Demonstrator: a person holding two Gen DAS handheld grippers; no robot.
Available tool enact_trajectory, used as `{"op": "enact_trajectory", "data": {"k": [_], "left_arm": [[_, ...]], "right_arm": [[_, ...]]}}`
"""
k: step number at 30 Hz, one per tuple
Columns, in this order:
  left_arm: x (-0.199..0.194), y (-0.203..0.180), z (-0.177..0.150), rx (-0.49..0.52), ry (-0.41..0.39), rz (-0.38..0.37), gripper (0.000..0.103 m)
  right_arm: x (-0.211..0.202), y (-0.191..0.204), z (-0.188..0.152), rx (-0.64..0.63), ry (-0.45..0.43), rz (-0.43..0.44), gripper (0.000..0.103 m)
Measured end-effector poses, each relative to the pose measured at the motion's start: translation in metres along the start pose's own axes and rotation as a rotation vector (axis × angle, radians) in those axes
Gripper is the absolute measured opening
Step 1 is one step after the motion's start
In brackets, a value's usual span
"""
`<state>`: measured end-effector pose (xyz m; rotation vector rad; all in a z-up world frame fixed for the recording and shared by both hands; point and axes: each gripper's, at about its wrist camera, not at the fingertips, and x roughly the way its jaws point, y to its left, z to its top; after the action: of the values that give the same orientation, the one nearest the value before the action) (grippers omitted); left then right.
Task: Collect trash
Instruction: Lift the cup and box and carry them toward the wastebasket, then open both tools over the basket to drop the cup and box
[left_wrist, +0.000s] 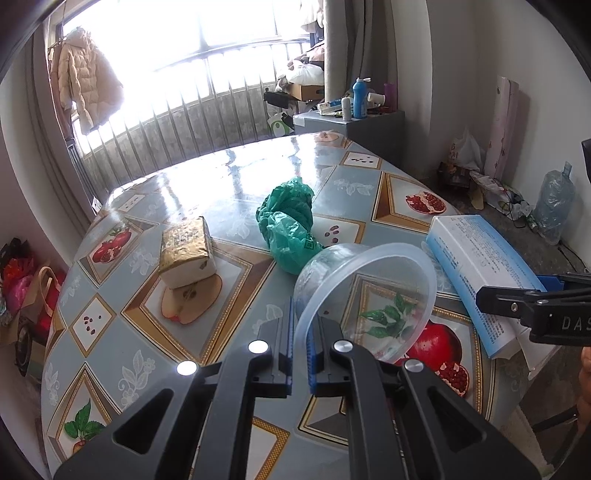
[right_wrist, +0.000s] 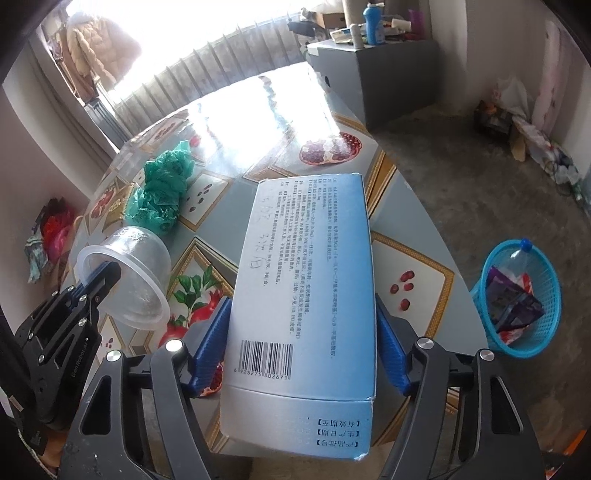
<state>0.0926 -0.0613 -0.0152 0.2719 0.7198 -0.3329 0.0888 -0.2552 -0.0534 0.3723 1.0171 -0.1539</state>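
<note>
My left gripper (left_wrist: 302, 332) is shut on the rim of a clear plastic cup (left_wrist: 364, 299) and holds it tilted above the table; the cup also shows in the right wrist view (right_wrist: 129, 277). My right gripper (right_wrist: 301, 332) is shut on a blue and white cardboard box (right_wrist: 303, 288), lifted over the table's right edge; the box also shows in the left wrist view (left_wrist: 476, 273). A crumpled green plastic bag (left_wrist: 290, 225) and a gold tissue pack (left_wrist: 186, 251) lie on the table. A blue waste basket (right_wrist: 522, 299) with a bottle and wrappers stands on the floor at the right.
The round table (left_wrist: 236, 184) has a glossy fruit-print cloth. A grey cabinet (left_wrist: 354, 129) with bottles stands behind it. Bags and a water jug (left_wrist: 552, 206) sit by the far wall. A window railing runs behind the table.
</note>
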Motion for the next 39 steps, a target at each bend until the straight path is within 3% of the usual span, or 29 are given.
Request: {"op": "enact_trajectory", "data": {"k": [15, 22, 27, 32, 37, 39], "left_arm": [[-0.029, -0.003, 0.022, 0.022, -0.072, -0.032, 0.005], [-0.044, -0.047, 0.053, 0.098, -0.115, -0.116, 0.005], [-0.045, -0.107, 0.078, 0.170, -0.116, -0.250, 0.005], [-0.029, -0.183, 0.099, 0.255, -0.051, -0.396, 0.005], [0.007, -0.260, 0.107, 0.337, 0.104, -0.528, 0.006], [0.032, -0.291, 0.108, 0.354, 0.206, -0.583, 0.006]], "right_arm": [[-0.027, -0.006, 0.004, 0.059, -0.077, 0.099, 0.066], [-0.061, -0.048, 0.004, 0.157, -0.169, 0.115, 0.066], [-0.088, -0.102, -0.003, 0.271, -0.236, 0.078, 0.066], [-0.108, -0.162, -0.017, 0.379, -0.275, -0.004, 0.067], [-0.112, -0.232, -0.033, 0.487, -0.263, -0.084, 0.067], [-0.103, -0.257, -0.036, 0.527, -0.224, -0.092, 0.067]]}}
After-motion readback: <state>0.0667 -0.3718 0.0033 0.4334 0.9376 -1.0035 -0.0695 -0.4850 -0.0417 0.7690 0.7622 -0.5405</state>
